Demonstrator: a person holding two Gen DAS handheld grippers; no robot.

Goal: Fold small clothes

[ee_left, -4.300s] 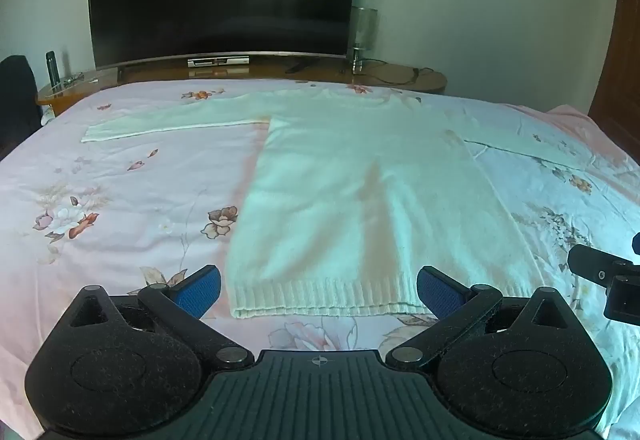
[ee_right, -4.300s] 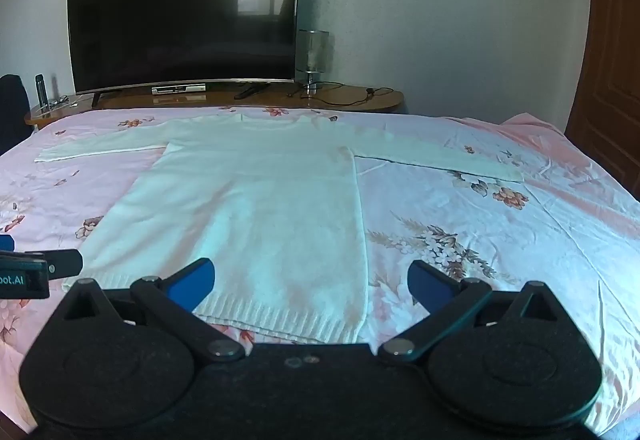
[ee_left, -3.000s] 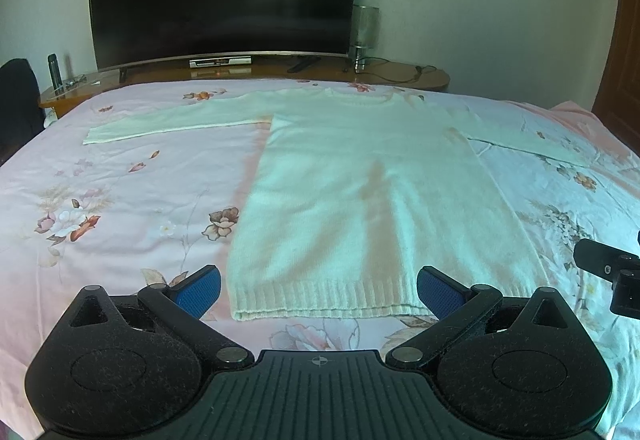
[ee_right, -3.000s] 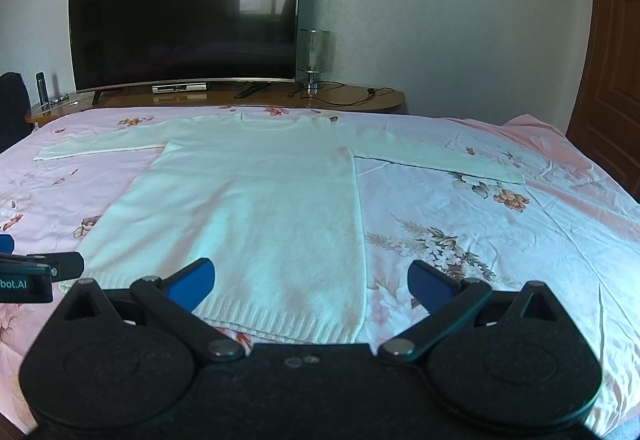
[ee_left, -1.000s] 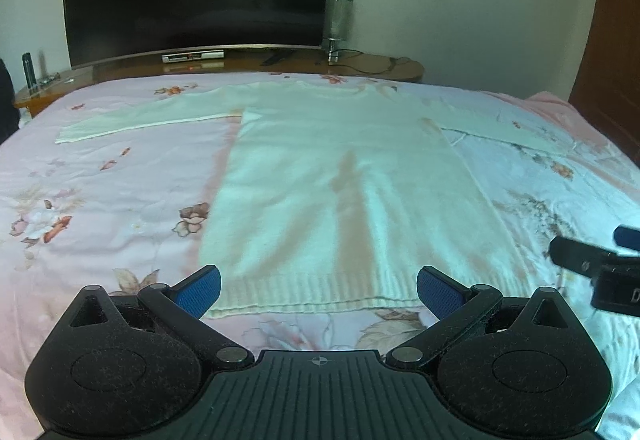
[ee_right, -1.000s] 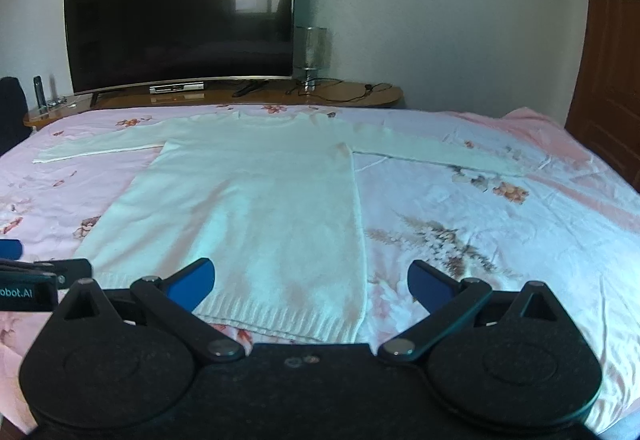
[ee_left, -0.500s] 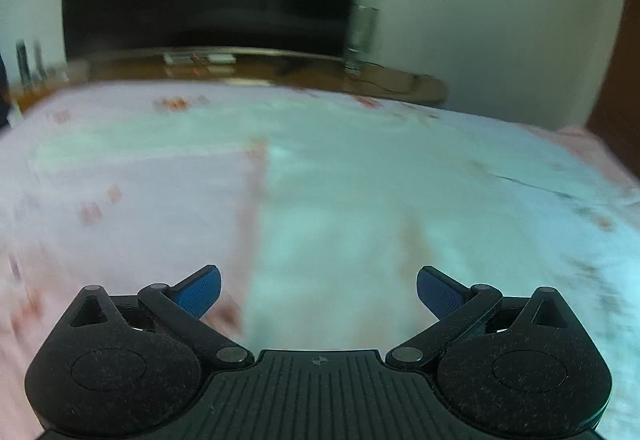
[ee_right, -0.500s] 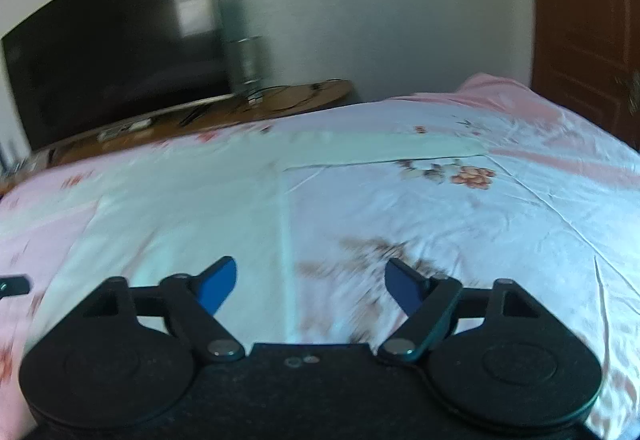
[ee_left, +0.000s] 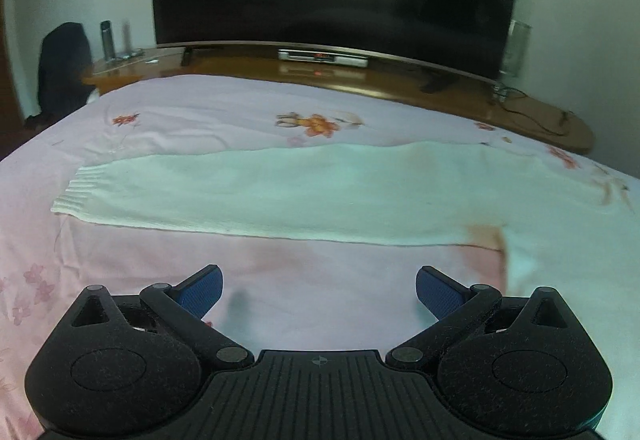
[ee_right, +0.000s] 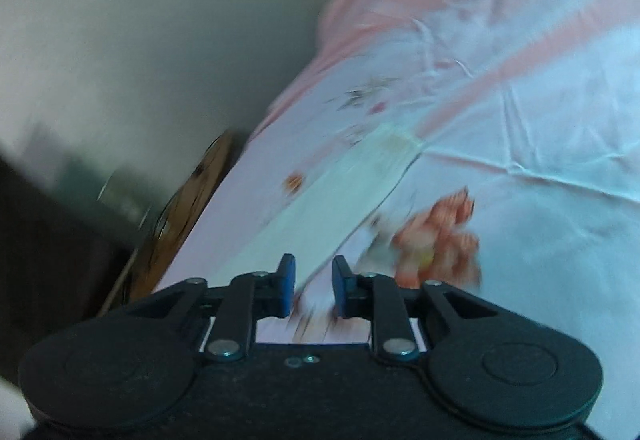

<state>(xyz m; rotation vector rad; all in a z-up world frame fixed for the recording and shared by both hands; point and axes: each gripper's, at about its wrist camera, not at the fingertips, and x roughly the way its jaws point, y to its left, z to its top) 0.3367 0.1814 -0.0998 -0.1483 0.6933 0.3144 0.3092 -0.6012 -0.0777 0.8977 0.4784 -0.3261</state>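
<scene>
Sleeve [ee_left: 280, 195] flat (left gripper [ee_left: 318, 290] spread wide).

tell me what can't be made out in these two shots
- Left wrist view: the sweater body runs off the right edge; only one sleeve shows whole.
- Right wrist view: motion blur smears the other sleeve, so its cuff is unclear.
- Right gripper: jaws nearly together, grip on cloth unclear.
- Left gripper: open, its height above the bedsheet unclear.
</scene>
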